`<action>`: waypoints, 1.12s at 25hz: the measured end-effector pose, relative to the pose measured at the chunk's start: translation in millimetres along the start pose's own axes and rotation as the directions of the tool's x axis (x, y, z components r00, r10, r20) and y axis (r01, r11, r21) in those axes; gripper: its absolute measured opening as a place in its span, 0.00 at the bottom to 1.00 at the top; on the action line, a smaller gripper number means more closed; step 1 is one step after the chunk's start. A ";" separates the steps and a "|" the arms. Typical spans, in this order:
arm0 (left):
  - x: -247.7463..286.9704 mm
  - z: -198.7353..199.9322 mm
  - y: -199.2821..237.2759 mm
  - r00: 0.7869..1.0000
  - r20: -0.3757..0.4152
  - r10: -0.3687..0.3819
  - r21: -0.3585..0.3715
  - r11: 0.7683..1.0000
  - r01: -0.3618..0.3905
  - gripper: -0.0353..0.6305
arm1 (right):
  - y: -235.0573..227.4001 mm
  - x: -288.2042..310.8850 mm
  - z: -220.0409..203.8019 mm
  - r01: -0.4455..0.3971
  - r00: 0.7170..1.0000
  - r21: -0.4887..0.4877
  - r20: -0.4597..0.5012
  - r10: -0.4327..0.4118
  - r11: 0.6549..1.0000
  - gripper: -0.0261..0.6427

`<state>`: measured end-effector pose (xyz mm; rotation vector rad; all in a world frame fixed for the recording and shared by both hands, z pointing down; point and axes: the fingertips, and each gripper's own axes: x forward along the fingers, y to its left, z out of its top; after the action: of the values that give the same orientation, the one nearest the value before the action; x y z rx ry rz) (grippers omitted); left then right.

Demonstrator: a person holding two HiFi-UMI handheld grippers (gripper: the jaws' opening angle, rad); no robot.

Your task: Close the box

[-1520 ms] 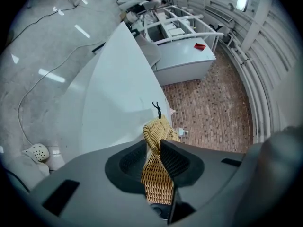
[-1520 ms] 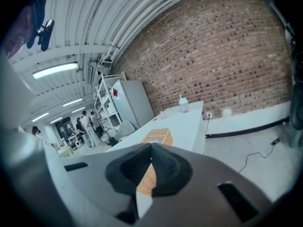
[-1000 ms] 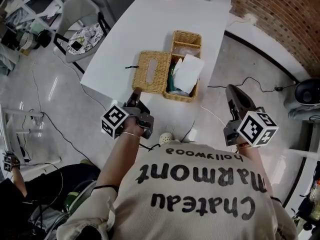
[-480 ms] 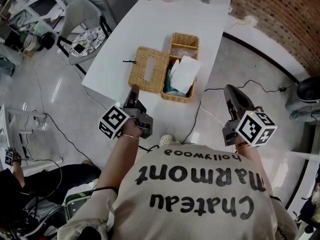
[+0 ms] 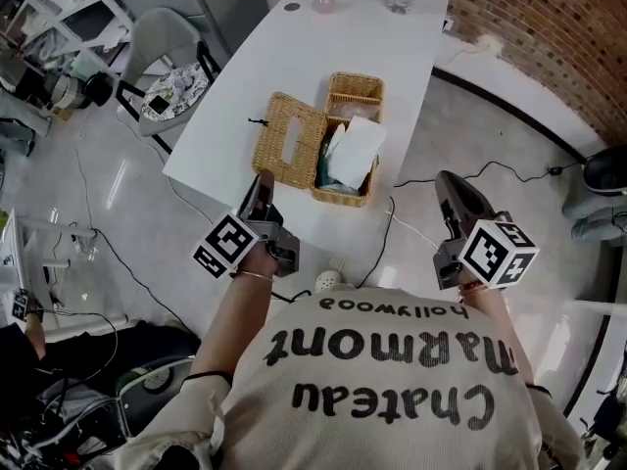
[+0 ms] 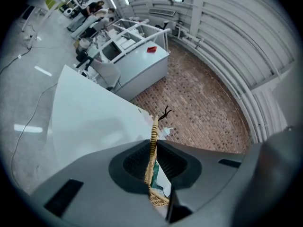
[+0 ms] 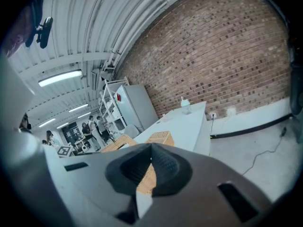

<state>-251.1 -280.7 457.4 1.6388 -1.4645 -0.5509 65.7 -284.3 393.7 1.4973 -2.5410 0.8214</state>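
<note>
Left claw (image 6: 152,147), jaws just closing, pinches lid (image 5: 289,140) at its 6 o'clock edge; lid hangs open at 9 o'clock of box (image 5: 345,197), mid-bench (image 5: 294,47). Right claw (image 7: 151,148) clenched, empty. Risks: thin wicker edge slips free mid-swing; paper (image 5: 353,153) sticking up jams lid.

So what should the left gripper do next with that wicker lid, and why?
Probably swing the lid over onto the box. The left gripper, whose jaws have just been closing, pinches the lid's edge. The lid stands partly raised, and the box is open with white paper inside.
</note>
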 end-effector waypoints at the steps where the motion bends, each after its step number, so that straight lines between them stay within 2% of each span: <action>1: -0.1 0.0 -2.7 1.000 -0.001 -0.001 0.020 1.000 0.001 0.12 | -0.7 -0.8 0.5 -0.001 1.000 0.002 0.001 0.001 1.000 0.04; 10: -2.8 -2.4 -22.7 1.000 -0.017 -0.006 0.198 0.980 0.009 0.12 | -7.4 -7.3 1.3 -0.009 1.000 0.022 0.009 0.009 1.000 0.04; 19: 2.0 -10.9 -45.0 0.998 -0.046 -0.034 0.277 0.960 0.045 0.12 | -16.0 -5.5 4.5 -0.028 1.000 0.037 0.011 0.028 0.999 0.04; 23: 4.1 -15.5 -54.9 0.998 -0.061 -0.028 0.337 0.940 0.047 0.12 | -21.1 -4.7 7.4 -0.039 0.999 0.039 0.009 0.039 0.998 0.04; 28: 3.2 -19.1 -60.7 0.998 -0.068 -0.017 0.365 0.930 0.041 0.12 | -25.5 -7.4 7.1 -0.048 0.999 0.048 0.002 0.048 0.998 0.04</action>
<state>-200.2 -280.8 419.1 1.9487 -1.5658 -0.2451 92.1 -291.5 395.5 1.4556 -2.5854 0.8949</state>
